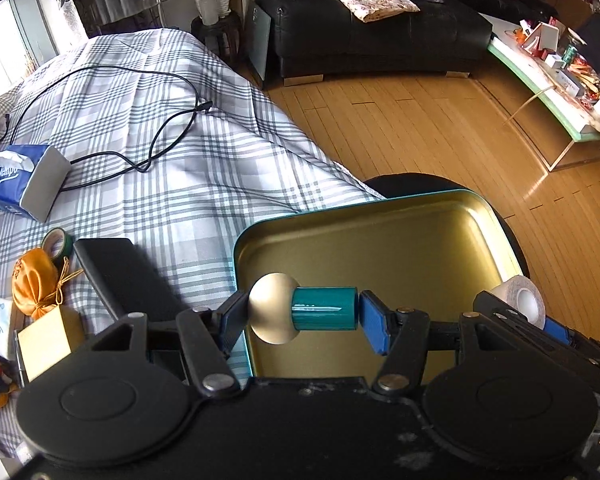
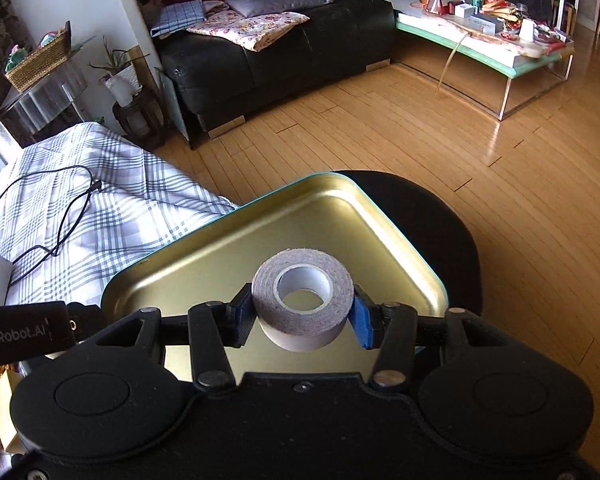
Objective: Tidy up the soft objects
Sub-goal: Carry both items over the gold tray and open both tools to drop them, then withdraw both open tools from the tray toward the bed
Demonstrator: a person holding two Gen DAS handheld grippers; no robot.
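both grippers loaded above a gold tray

the left gripper point(image 1: 303, 314) clamps a small teal cylinder with a pale rounded cap point(image 1: 304, 309), held sideways between its blue pads, cap toward nine o'clock. the right gripper point(image 2: 303, 312) pinches a roll of grey tape point(image 2: 303, 304) with a white core, its open hole facing up toward the camera. both tools tilt steeply downward over a shallow gold metal tray point(image 2: 204, 264) with a teal outer rim, which sits on a round black stool beside a bed covered in grey plaid cloth point(image 1: 160, 160). in the left view the tape roll shows at three o'clock. at nine o'clock on the bed lie an orange drawstring pouch point(image 1: 34, 286), a green tape roll point(image 1: 58, 242) and a blue tissue pack point(image 1: 24, 184).
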